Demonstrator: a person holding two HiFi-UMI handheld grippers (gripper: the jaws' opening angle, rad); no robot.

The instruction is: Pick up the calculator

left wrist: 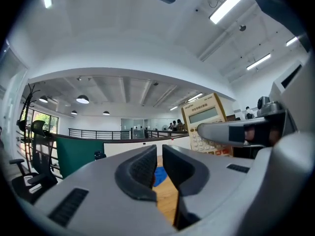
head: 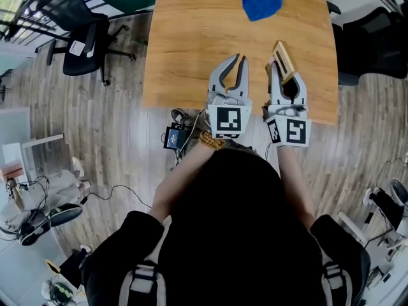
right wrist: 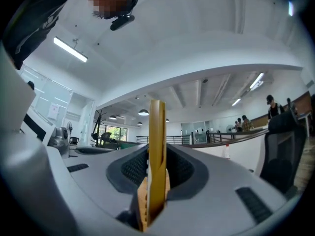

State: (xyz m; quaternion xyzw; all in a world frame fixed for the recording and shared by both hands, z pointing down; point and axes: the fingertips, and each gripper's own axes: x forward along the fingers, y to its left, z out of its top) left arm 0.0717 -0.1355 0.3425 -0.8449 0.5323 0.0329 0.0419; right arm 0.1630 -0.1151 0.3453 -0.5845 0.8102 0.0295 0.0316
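Gripping the calculator (right wrist: 157, 156) by front and back faces, the right gripper (head: 284, 75) holds it upright and edge-on, apparently clear of the table (head: 191, 43) above its near right edge. Left gripper (left wrist: 158, 163) sits just beside, jaws nearly together with nothing between, likely spare. Pickup looks done.

No text legible.
Print above the calculator (left wrist: 205, 118) display is too small to read; nothing else carries lettering.

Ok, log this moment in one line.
phase: calculator in grip | right gripper: shut on calculator, edge-on, above table | left gripper: shut, empty, alongside
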